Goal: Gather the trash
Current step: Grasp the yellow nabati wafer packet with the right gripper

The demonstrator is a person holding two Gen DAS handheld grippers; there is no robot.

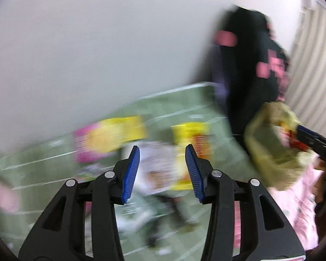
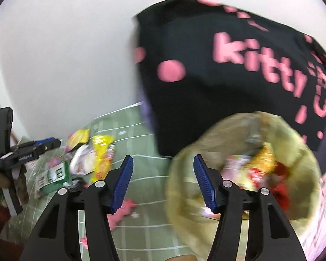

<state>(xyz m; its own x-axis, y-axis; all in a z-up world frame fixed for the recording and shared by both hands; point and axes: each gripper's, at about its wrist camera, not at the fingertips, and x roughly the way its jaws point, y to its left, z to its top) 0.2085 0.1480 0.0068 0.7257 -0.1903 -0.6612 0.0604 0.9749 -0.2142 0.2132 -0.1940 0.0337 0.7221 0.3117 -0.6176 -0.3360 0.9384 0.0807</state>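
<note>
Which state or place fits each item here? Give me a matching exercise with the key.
Things:
1. trash bag
2. yellow wrapper
3. right gripper
4. black cloth

States or places:
A. jaws apart, nothing between them
B. lying on the green sheet among other litter
C. open-mouthed, wrappers already inside
D. behind the bag, with pink lettering

Pairs: 1-C, 2-B, 3-A, 4-D
</note>
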